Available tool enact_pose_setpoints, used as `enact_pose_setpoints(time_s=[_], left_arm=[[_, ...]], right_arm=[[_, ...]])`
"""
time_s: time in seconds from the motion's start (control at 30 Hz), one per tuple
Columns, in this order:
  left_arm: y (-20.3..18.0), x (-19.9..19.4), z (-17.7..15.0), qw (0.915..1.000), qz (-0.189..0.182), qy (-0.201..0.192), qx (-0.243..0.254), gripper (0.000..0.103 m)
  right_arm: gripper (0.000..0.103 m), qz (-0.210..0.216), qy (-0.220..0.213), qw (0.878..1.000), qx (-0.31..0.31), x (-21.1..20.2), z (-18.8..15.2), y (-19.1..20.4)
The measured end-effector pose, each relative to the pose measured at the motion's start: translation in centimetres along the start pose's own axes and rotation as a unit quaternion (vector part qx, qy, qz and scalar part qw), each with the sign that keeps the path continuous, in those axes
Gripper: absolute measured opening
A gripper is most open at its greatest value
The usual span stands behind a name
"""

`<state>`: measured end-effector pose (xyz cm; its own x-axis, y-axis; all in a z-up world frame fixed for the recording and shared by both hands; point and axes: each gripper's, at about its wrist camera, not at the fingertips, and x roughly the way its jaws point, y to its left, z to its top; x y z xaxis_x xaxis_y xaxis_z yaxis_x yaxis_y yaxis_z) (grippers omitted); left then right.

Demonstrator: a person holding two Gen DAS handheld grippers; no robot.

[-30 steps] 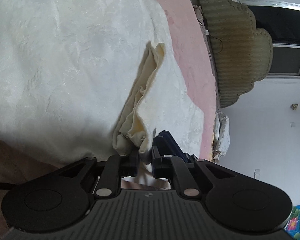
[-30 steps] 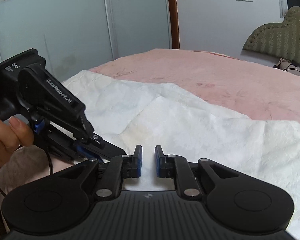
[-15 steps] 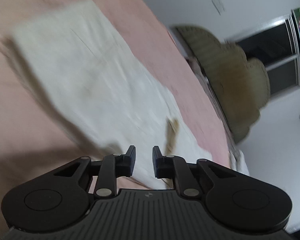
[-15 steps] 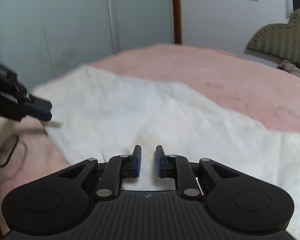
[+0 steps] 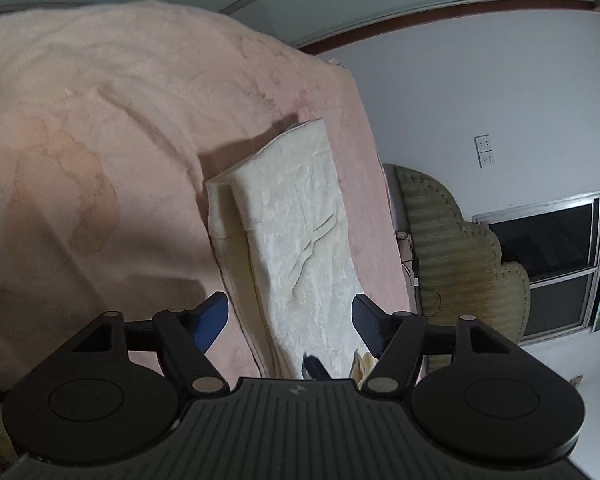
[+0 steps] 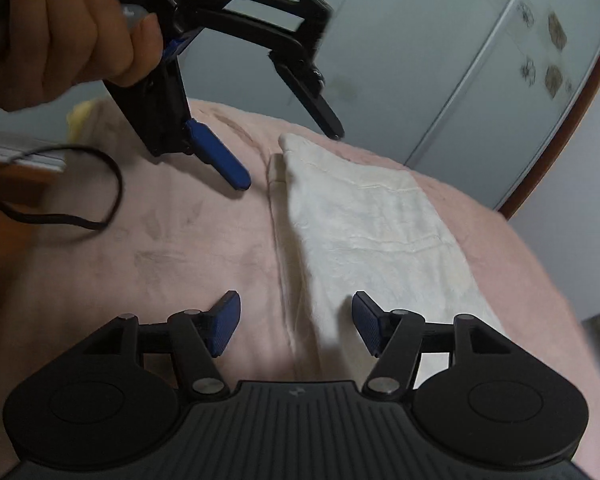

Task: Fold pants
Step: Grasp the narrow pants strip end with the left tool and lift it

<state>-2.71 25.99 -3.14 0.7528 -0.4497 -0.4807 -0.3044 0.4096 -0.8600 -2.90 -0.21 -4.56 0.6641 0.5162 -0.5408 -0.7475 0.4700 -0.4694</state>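
Note:
The cream pants lie folded in a long narrow strip on the pink bed. In the right wrist view the pants run away from me. My left gripper is open and empty, above the strip's near end. It also shows in the right wrist view, held in a hand, open, above the strip's far end. My right gripper is open and empty, straddling the near end of the strip.
A green padded headboard and a window are at the right in the left wrist view. Sliding wardrobe doors stand behind the bed. A black cable lies on the bed at left.
Both grippers have opened wide; the left one let go of the cloth. The pants went from a wide spread to a narrow folded strip. Both cameras swung to new views.

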Motion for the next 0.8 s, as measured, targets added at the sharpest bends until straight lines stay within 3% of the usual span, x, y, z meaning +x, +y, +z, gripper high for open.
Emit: enact_pose_setpoints(time_s=[0.17,0.23,0.27,0.3,0.37,0.43,0.5,0.6,0.63,0.67,0.77,0.8], left_arm=[[0.9,2.0,0.1,0.9993,-0.013,0.019,-0.029,0.072],[1.0,2.9,0.0,0.9989,-0.016,0.021,-0.038,0.074],[0.9,3.0,0.1,0.9989,-0.016,0.021,-0.038,0.075],[0.7,3.2,0.1,0.999,-0.017,0.021,-0.036,0.077],[0.3,3.7,0.2,0.9992,-0.017,0.021,-0.031,0.079],[-0.1,4.1,0.4,0.9994,-0.014,0.022,-0.025,0.08],[-0.7,4.7,0.9,0.9994,-0.012,0.022,-0.022,0.08],[-1.6,6.2,2.1,0.9998,0.001,0.019,-0.012,0.08],[-1.9,6.6,2.5,0.9998,0.006,0.018,-0.006,0.08],[-2.1,7.2,2.9,0.9996,0.016,0.024,-0.007,0.08],[-2.5,8.3,3.5,0.9991,0.025,0.035,-0.002,0.08],[-2.8,8.5,3.6,0.9989,0.031,0.036,0.003,0.08]], right_arm=[[0.055,-0.033,0.001,0.999,-0.033,2.1,1.2,0.3],[0.033,-0.029,-0.002,0.999,-0.033,2.7,1.4,0.3],[0.03,-0.027,-0.007,0.999,-0.03,2.9,1.6,0.2],[0.027,-0.017,-0.012,1.0,-0.011,3.0,1.7,-0.3],[0.023,0.027,-0.02,0.996,0.087,2.9,1.8,-3.0],[0.019,0.079,-0.04,0.973,0.213,2.3,1.3,-6.8],[0.02,0.112,-0.06,0.946,0.297,1.6,0.5,-9.9],[0.021,0.211,-0.079,0.899,0.376,0.8,-0.8,-13.3],[0.021,0.216,-0.088,0.891,0.389,0.4,-1.2,-14.0],[0.021,0.199,-0.085,0.895,0.39,0.1,-1.2,-14.5],[0.021,0.077,-0.008,0.944,0.322,1.1,-0.9,-14.1],[0.021,0.055,0.021,0.95,0.306,1.9,-1.3,-13.7]])
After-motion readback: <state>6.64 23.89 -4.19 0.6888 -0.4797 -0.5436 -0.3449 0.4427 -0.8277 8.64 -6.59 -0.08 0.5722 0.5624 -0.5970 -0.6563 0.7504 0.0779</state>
